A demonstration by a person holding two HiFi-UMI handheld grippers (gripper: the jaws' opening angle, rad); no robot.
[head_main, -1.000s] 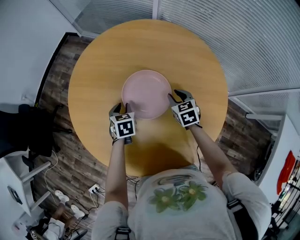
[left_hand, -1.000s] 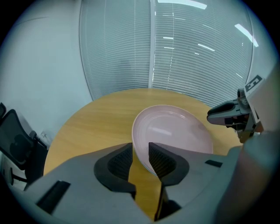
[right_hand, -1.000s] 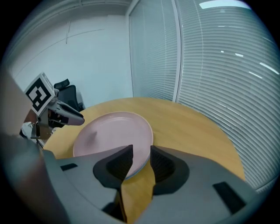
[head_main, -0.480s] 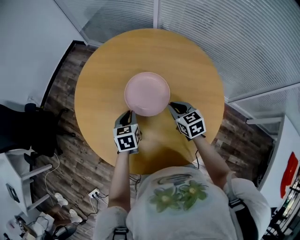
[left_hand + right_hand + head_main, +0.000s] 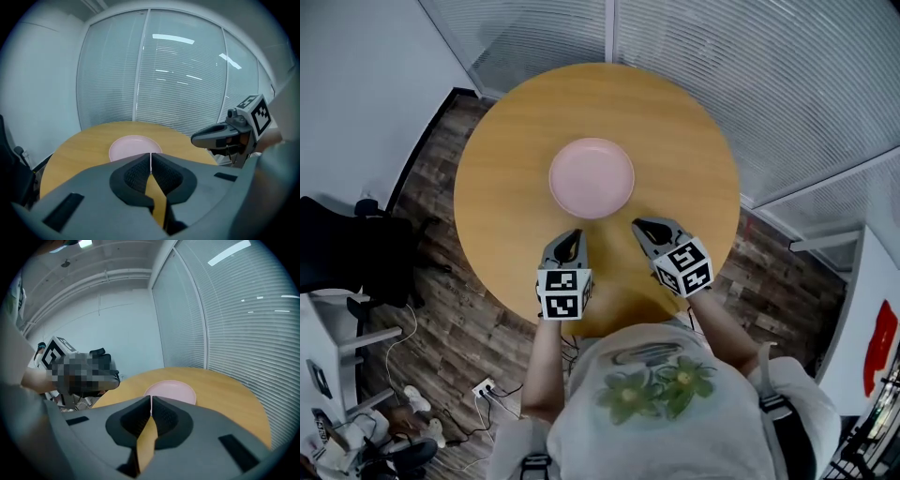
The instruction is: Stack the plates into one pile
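Round table [image 5: 680, 141], pink plate [image 5: 592, 177] at centre (blinds [image 5: 769, 75] behind)

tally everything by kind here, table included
pink plate: 1 seen from above; any under it cannot be told
round wooden table: 1
tongs: 2, left tongs and right tongs, both shut, empty
total: 4

A round wooden table [image 5: 694, 159] is filling the middle, standing on dark plank flooring [image 5: 441, 319]. Slatted blinds [image 5: 787, 75] are running from twelve to three o'clock. A black chair [image 5: 342, 248] (partly cut off) is sitting at nine, with cables [image 5: 487, 392] trailing at seven.
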